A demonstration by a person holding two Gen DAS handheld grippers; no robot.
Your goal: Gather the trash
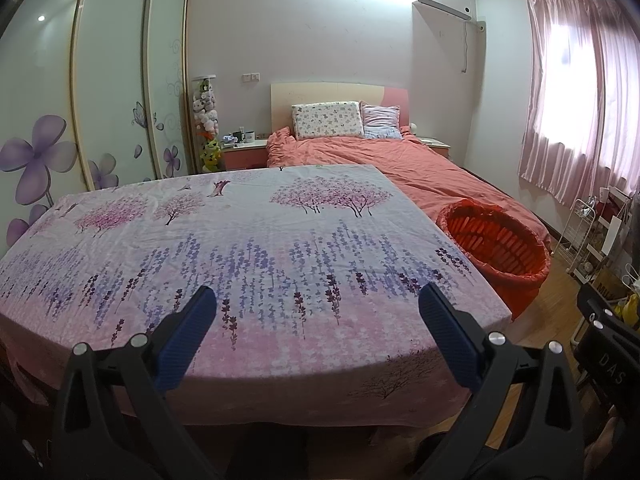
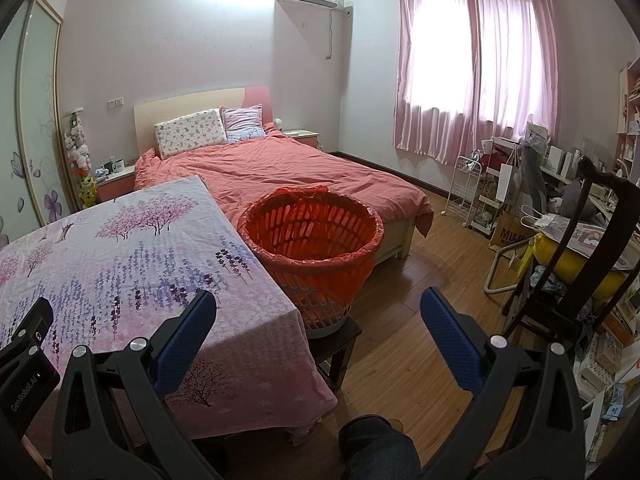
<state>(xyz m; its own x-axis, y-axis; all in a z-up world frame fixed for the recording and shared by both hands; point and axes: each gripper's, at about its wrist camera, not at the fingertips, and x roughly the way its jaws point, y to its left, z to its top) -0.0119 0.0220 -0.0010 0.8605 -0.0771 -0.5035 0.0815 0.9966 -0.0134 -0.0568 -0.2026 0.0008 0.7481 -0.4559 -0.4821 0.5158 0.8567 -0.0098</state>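
Observation:
An orange-red basket (image 2: 310, 240) lined with a red bag stands on a small dark stool (image 2: 340, 344) at the right edge of a table covered with a floral cloth (image 1: 240, 248). The basket also shows in the left wrist view (image 1: 496, 240). I see no trash on the cloth. My left gripper (image 1: 318, 300) is open and empty above the table's near edge. My right gripper (image 2: 318, 300) is open and empty, over the table's right corner and the floor, short of the basket. The other gripper's body shows at the right wrist view's left edge (image 2: 24, 344).
A bed with a salmon cover (image 2: 288, 176) lies behind the table. A wardrobe (image 1: 112, 92) stands at the left. A dark wooden chair (image 2: 592, 264), a white rack (image 2: 464, 188) and cluttered shelves fill the right. Wooden floor (image 2: 420, 280) lies between. A person's knee (image 2: 372, 444) is below.

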